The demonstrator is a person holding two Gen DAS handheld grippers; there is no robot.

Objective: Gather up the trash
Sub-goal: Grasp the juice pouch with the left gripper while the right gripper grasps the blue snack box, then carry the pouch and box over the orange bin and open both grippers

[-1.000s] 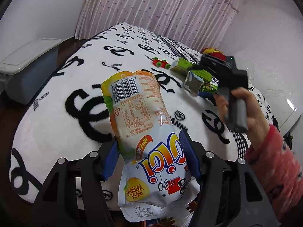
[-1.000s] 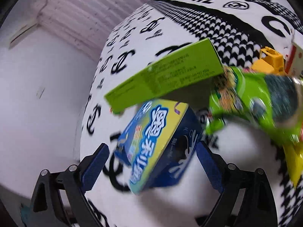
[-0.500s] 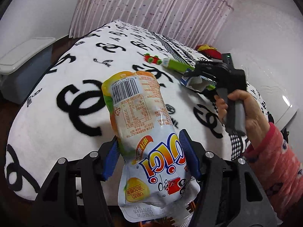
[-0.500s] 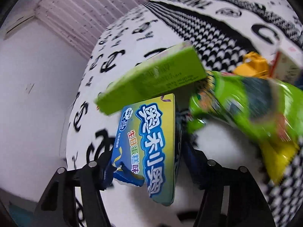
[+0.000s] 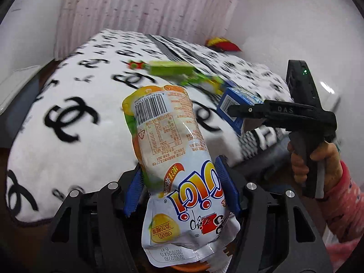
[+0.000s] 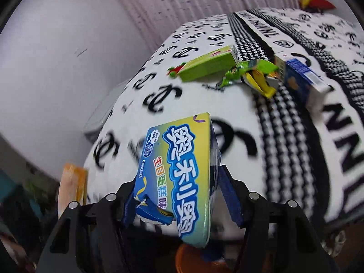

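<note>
Left wrist view: my left claw (image 5: 180, 187) clenches the snack pouch (image 5: 173, 159); my right claw (image 6: 177, 199) grips the blue biscuit box (image 6: 182, 170), both lifted off the bed (image 5: 79, 136) for binning.

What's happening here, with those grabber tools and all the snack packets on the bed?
A person is clearing trash off a bed covered with a black-and-white blanket, with a two-finger gripper in each hand. The left gripper is clamped on a white and orange snack pouch. The right gripper is clamped on a blue and yellow cookie box. On the blanket lie a green box, crumpled green and yellow wrappers and a blue carton.
</note>
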